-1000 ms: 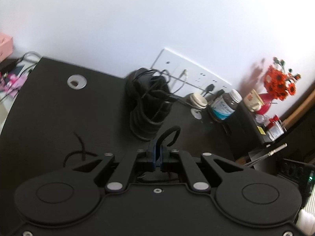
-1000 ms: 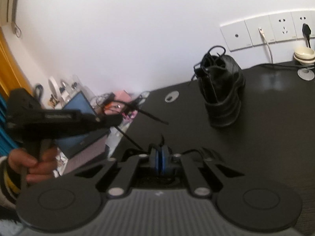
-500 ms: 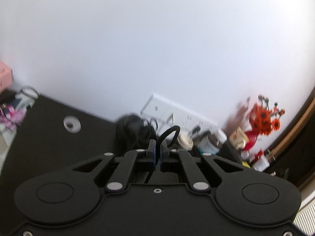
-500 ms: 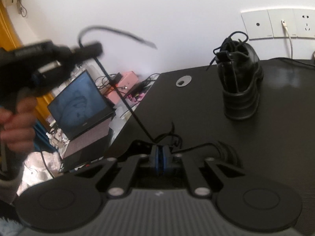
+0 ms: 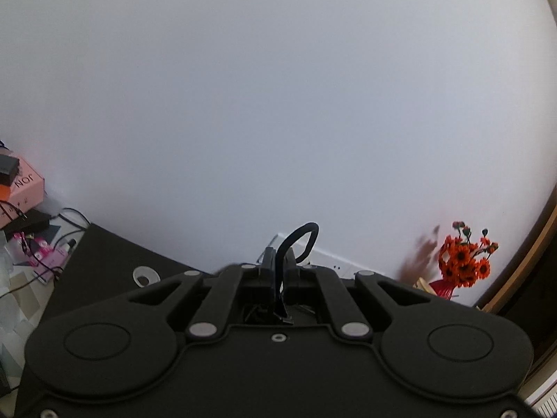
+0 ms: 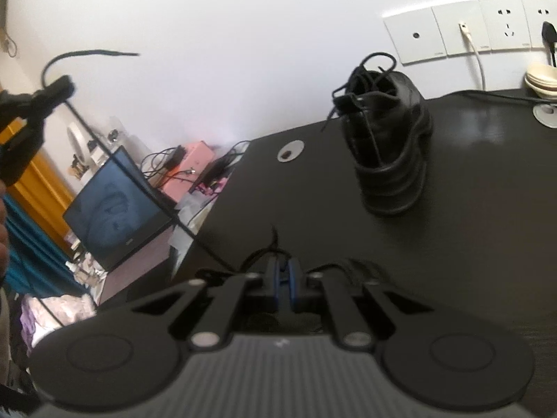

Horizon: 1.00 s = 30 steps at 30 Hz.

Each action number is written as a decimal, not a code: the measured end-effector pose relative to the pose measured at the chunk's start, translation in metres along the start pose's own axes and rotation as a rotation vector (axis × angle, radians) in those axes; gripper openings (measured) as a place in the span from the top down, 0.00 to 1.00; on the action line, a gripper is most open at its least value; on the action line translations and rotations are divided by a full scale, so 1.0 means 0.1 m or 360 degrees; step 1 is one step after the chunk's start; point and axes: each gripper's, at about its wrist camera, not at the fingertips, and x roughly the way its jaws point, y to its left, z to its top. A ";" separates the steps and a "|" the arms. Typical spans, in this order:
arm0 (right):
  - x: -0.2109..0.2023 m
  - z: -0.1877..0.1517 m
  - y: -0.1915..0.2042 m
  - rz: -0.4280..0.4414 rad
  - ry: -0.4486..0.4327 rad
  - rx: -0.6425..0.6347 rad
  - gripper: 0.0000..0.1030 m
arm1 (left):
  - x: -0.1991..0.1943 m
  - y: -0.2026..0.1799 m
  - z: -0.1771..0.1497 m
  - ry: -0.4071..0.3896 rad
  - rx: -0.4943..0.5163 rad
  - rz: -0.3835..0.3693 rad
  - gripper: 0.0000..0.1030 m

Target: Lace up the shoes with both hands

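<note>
My left gripper (image 5: 280, 261) is shut on a black shoelace (image 5: 296, 240), whose end curls in a loop above the fingertips. Only white wall lies ahead of it. From the right wrist, the left gripper (image 6: 55, 87) is raised at the upper left, and the shoelace (image 6: 139, 188) runs taut from it down towards my right gripper (image 6: 283, 271). The right gripper's blue pads stand a sliver apart just above the black table (image 6: 470, 209). Lace strands loop at its tips; I cannot tell if one is pinched. A black shoe (image 6: 386, 146) stands upright further back with loose laces.
An open laptop (image 6: 115, 205) and a pink box (image 6: 189, 167) with cables sit beyond the table's left edge. Wall sockets (image 6: 463, 35) and stacked bowls (image 6: 541, 80) are at the back right. Orange flowers (image 5: 463, 264) stand to the right.
My left gripper has risen and tilted up with the lace, so the shoe dropped out of its view. The lace has pulled taut. The right gripper's pads have parted slightly.
</note>
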 end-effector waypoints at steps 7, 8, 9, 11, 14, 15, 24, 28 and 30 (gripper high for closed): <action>0.04 -0.02 0.00 -0.0017 0.0028 -0.0004 0.92 | -0.15 0.03 0.07 -0.0020 -0.0055 -0.0021 0.97; 0.04 -0.02 0.00 -0.0018 0.0029 -0.0003 0.92 | -0.17 0.01 0.08 -0.0026 -0.0056 -0.0031 0.97; 0.04 -0.01 0.00 -0.0020 0.0029 -0.0001 0.92 | -0.19 0.00 0.08 -0.0032 -0.0056 -0.0040 0.97; 0.04 -0.01 -0.01 -0.0025 0.0027 0.0004 0.92 | -0.22 -0.04 0.10 -0.0044 -0.0058 -0.0059 0.97; 0.03 0.00 -0.02 -0.0036 0.0020 0.0014 0.91 | -0.21 0.00 0.09 -0.0039 -0.0082 -0.0046 0.97; 0.03 0.01 -0.03 -0.0041 0.0016 0.0017 0.91 | -0.18 0.05 0.07 -0.0024 -0.0116 -0.0024 0.97; -0.06 -0.01 -0.08 -0.0091 -0.0013 0.0021 0.78 | 0.24 1.21 -0.62 0.0392 -0.0562 0.0612 0.97; -0.09 -0.02 -0.13 -0.0117 -0.0011 0.0041 0.78 | 0.42 1.61 -1.03 0.0665 -0.0631 0.0813 0.97; -0.09 -0.03 -0.15 -0.0127 -0.0009 0.0046 0.78 | 0.52 1.68 -1.14 0.0811 -0.0585 0.0890 0.94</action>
